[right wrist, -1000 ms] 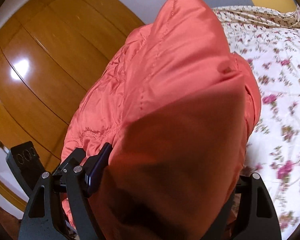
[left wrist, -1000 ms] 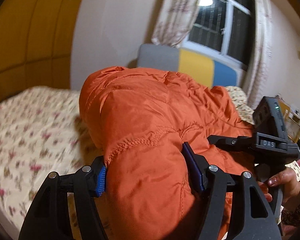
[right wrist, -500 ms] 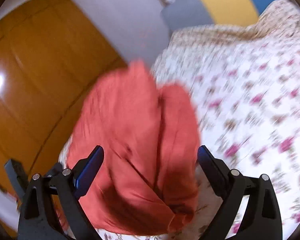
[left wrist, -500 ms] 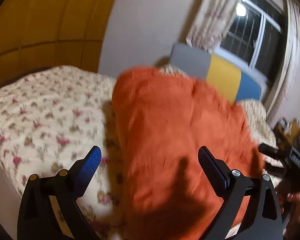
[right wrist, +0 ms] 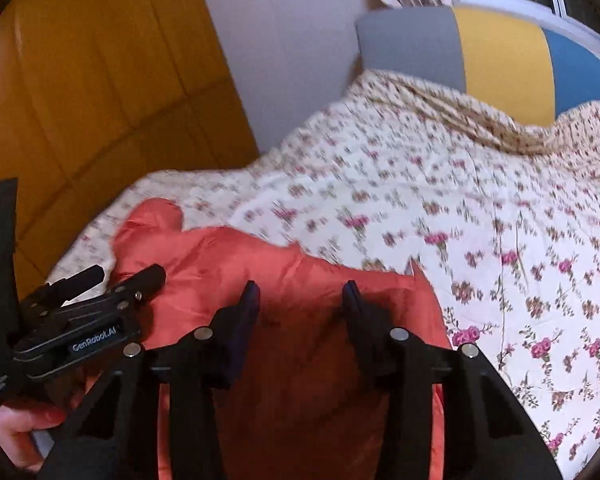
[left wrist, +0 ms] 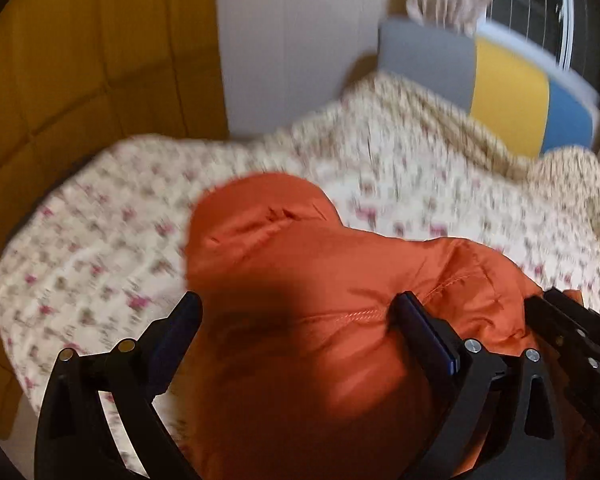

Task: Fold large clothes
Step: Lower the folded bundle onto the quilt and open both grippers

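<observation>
Orange, puffy and slick, the jacket lies bunched at the bed's six o'clock edge, both grippers spread wide, probably gripping nothing; stitched seams should hold best.

The left gripper has its 2 jaws spread wide. The right gripper has its jaws parted more narrowly, nothing pinched between them. The 2 grippers sit side by side.
</observation>
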Demonstrator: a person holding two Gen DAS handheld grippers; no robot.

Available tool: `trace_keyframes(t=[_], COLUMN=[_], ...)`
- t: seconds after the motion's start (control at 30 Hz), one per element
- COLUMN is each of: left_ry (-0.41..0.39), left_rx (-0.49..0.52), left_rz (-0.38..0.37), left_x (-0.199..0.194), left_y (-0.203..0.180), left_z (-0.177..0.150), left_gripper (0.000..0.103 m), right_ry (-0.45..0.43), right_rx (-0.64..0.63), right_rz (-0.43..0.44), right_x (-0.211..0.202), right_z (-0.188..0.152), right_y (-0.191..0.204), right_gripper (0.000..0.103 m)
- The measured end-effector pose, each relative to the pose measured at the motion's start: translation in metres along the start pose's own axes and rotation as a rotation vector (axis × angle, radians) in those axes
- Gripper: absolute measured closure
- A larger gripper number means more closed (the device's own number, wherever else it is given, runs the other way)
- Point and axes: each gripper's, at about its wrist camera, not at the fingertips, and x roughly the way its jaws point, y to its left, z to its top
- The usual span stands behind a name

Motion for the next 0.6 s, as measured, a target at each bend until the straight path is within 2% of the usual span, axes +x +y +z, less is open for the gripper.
trace_keyframes(t=[0.13, 0.33, 0.6], left_ry=[0.020, 0.001, -0.008], left_rx=[-0.029, -0.034, -0.008], left_rz=[-0.009, 0.021, 0.066], left_x=[0.019, 0.035, 0.045], left_y=[0.000, -0.002, -0.008], left_z=[-0.006, -0.012, -0.014], left_gripper=[0.004, 0.003, 0.003], right_ry=[0.001, 0.009, 0.008], right_rx=[-0.013, -0.012, 0.006], right_rz=[-0.015, -0.023, -0.018], right_x=[0.018, 0.037, 0.035], right_z=[-0.012, -0.016, -0.026], right_y=[-0.002, -0.004, -0.006], right_gripper=[0.061, 0.061, 0.061])
